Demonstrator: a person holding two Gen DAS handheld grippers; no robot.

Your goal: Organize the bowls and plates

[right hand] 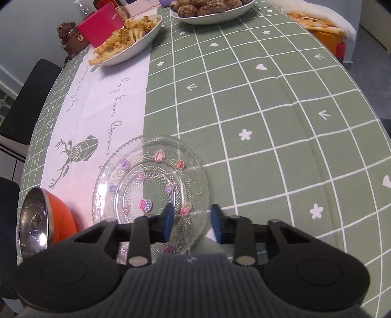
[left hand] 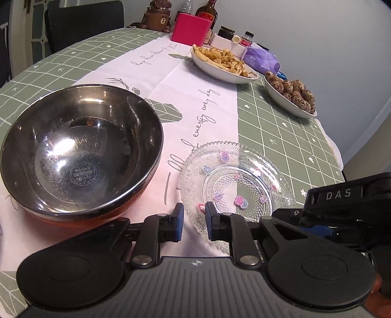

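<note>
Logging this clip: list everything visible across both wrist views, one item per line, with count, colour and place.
steel bowl: one, silver inside, orange outside, near left of table
glass plate: one, clear with pink and blue stickers, beside the bowl, at both grippers' tips
fries dish: one, white, far centre
dish of brown lumps: one, white, far right
pink box: one, far end
bear figure: one, brown, far end
bottles and jars: several, far end
tablecloth: green grid, white runner
chair: black, beyond table
left gripper: black, blue pads
right gripper: black, blue pads
</note>
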